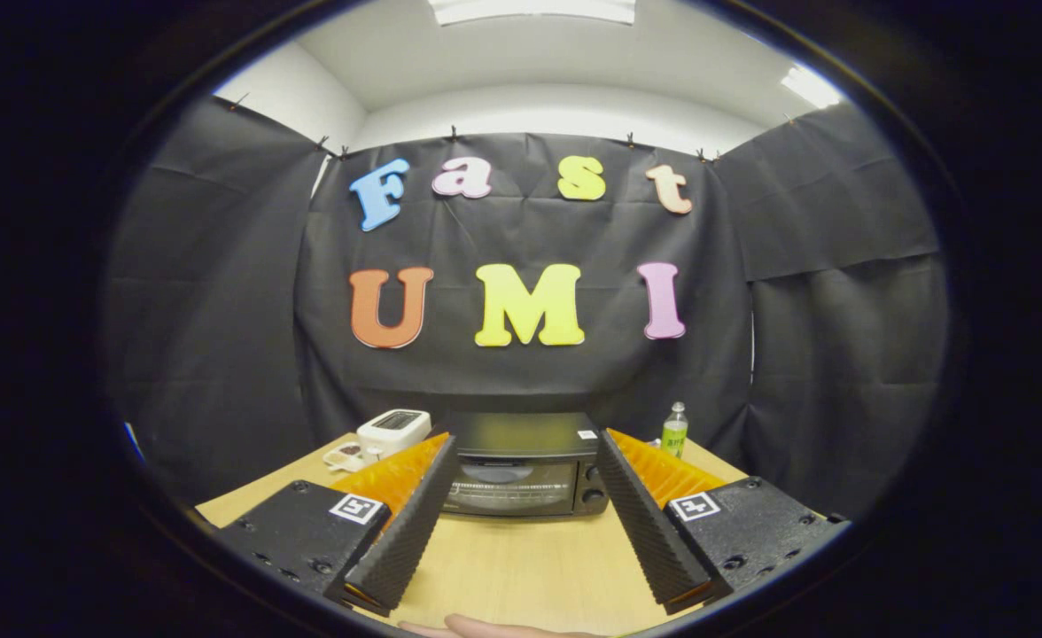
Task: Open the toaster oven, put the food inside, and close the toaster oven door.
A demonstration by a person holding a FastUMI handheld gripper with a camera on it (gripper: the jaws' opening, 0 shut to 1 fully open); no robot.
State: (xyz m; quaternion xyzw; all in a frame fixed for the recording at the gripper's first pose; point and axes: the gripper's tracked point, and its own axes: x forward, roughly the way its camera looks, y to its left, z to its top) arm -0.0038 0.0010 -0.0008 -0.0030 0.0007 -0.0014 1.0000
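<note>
Beyond the wide-open, empty fingers [528,443], the closed toaster oven [521,465] stands between a white appliance [394,430] and a bottle [674,431].

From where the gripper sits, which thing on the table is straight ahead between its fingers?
The black toaster oven, door closed, sits beyond the open gripper. The white device stands off to its left, the green-labelled bottle to its right.

Black toaster oven [521,465], orange ribbed claw [525,447] open, tan table [521,567]
</note>
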